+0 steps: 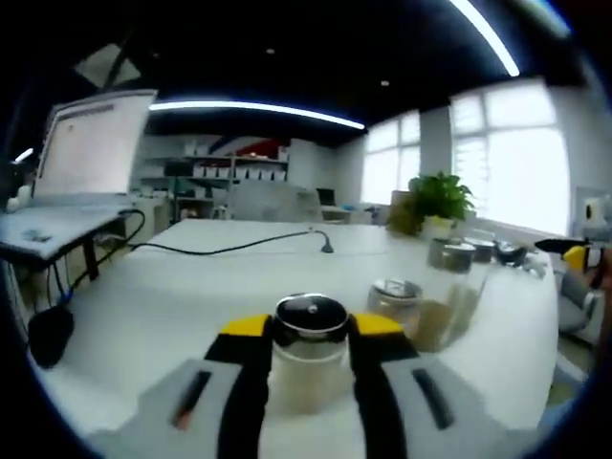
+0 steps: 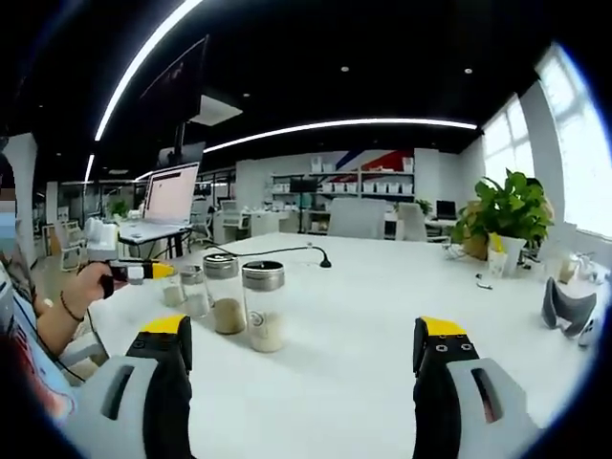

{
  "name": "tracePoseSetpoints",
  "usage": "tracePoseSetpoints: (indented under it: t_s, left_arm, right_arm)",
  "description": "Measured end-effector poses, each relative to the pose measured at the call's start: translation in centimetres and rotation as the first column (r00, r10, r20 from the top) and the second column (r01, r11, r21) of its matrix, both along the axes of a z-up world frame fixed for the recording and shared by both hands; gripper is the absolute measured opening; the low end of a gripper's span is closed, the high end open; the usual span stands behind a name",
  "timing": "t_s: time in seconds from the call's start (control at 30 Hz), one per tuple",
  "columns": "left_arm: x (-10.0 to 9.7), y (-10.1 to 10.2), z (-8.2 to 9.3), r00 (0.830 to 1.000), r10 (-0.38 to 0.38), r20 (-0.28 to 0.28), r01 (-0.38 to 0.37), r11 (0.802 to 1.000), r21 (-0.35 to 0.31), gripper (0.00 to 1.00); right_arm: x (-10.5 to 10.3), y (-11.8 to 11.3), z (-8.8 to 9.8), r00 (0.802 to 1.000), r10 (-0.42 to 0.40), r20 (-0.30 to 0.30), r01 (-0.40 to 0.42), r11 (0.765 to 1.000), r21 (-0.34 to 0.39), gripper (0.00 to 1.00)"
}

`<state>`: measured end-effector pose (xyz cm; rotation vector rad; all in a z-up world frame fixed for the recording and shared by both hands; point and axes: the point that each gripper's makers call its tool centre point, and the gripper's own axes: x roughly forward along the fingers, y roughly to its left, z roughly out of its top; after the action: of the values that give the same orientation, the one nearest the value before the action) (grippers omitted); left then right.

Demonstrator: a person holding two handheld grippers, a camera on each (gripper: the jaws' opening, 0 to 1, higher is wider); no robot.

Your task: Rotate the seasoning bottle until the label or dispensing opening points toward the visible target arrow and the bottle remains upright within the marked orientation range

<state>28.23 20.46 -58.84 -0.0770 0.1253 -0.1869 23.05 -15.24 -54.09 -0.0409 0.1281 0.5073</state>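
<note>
Left gripper [image 1: 311, 359]: jaws pinch a seasoning bottle [image 1: 310, 359] between their yellow-tipped pads; the bottle stands upright on the white table [image 1: 191, 287], its dark round lid just above the tips.
Bottle's neighbours, left gripper view: a second glass jar [image 1: 397, 306] stands just to the right of the held bottle, apart from it; more jars [image 1: 459, 256] sit farther back to the right, near the table's far edge.
Right gripper [image 2: 301, 359]: jaws spread wide, nothing between them, over bare tabletop.
Row of bottles, right gripper view: three metal-capped jars stand upright close together, left of centre; the nearest jar [image 2: 264, 306] holds pale powder, the middle jar [image 2: 224, 294] a browner fill.
Open room: wide bare table [image 2: 363, 316] right of the row and in front of it.
Edges: table's near left edge runs close to the row; a person's hand [image 2: 91, 282] is there.
Far items: black cable [image 1: 229, 249] across the far table; potted plant [image 2: 507, 215] near the right edge.
</note>
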Motion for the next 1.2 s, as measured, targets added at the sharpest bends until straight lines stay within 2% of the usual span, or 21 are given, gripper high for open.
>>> tracePoseSetpoints:
  t_s: [0.23, 0.3, 0.43, 0.63, 0.7, 0.8, 0.87, 0.93, 1.0, 1.07, 1.13, 1.2]
  left_arm:
    - [0.1, 0.3, 0.0, 0.999, 0.055, 0.002, -0.055, 0.998, 0.027, 0.33]
    - [0.1, 0.3, -0.1, 0.998, 0.067, 0.006, -0.068, 0.997, 0.038, 0.33]
    - [0.1, 0.4, -0.1, 0.998, 0.069, 0.007, -0.070, 0.996, 0.059, 0.33]
    - [-0.1, 0.5, -0.2, 0.997, 0.073, 0.002, -0.073, 0.993, 0.088, 0.33]
    - [-0.1, 0.6, -0.1, 0.998, 0.068, 0.006, -0.068, 0.995, 0.074, 0.33]
    - [-0.2, 0.3, 0.3, 0.999, 0.049, 0.009, -0.049, 0.998, 0.036, 0.40]
    - [-0.3, 0.3, 0.5, 0.999, 0.047, 0.008, -0.047, 0.998, 0.029, 0.47]
    - [-0.5, 0.6, 0.8, 0.999, 0.045, 0.009, -0.045, 0.999, 0.027, 0.49]
    - [-0.9, 0.8, 1.3, 1.000, 0.021, 0.003, -0.021, 1.000, 0.010, 0.53]
    - [-1.3, 0.4, 2.2, 0.999, -0.052, 0.003, 0.052, 0.999, -0.001, 0.58]
    - [-1.5, 0.2, 3.0, 0.992, -0.123, 0.020, 0.123, 0.992, 0.004, 0.63]
    - [-1.8, 0.1, 3.7, 0.981, -0.188, 0.044, 0.189, 0.982, -0.006, 0.61]
  right_arm:
    - [0.0, -0.1, -0.3, 1.000, -0.006, -0.016, 0.006, 1.000, 0.002, 0.99]
    - [0.1, -0.1, -0.1, 1.000, -0.006, 0.002, 0.006, 1.000, -0.010, 0.99]
    - [0.0, -0.3, 0.1, 1.000, -0.013, 0.014, 0.013, 1.000, -0.010, 0.99]
    - [0.0, -0.4, -0.2, 1.000, -0.013, -0.002, 0.013, 1.000, -0.012, 0.99]
    - [0.0, -0.3, -0.4, 1.000, -0.011, -0.010, 0.011, 1.000, -0.011, 0.99]
    - [0.0, -0.4, -0.6, 1.000, -0.013, -0.022, 0.013, 1.000, -0.018, 0.99]
    - [0.1, -0.6, -0.6, 1.000, -0.020, -0.024, 0.019, 1.000, -0.018, 0.99]
    - [0.1, -0.7, -0.6, 0.999, -0.023, -0.023, 0.022, 1.000, -0.020, 0.99]
    - [0.1, -0.7, -0.6, 0.999, -0.024, -0.025, 0.024, 1.000, -0.021, 0.99]
    - [0.1, -0.8, -0.6, 0.999, -0.026, -0.027, 0.025, 1.000, -0.018, 0.99]
    - [0.1, -0.8, -0.7, 0.999, -0.026, -0.030, 0.026, 1.000, -0.018, 0.99]
    - [0.1, -0.8, -0.8, 0.999, -0.025, -0.036, 0.024, 1.000, -0.018, 0.99]
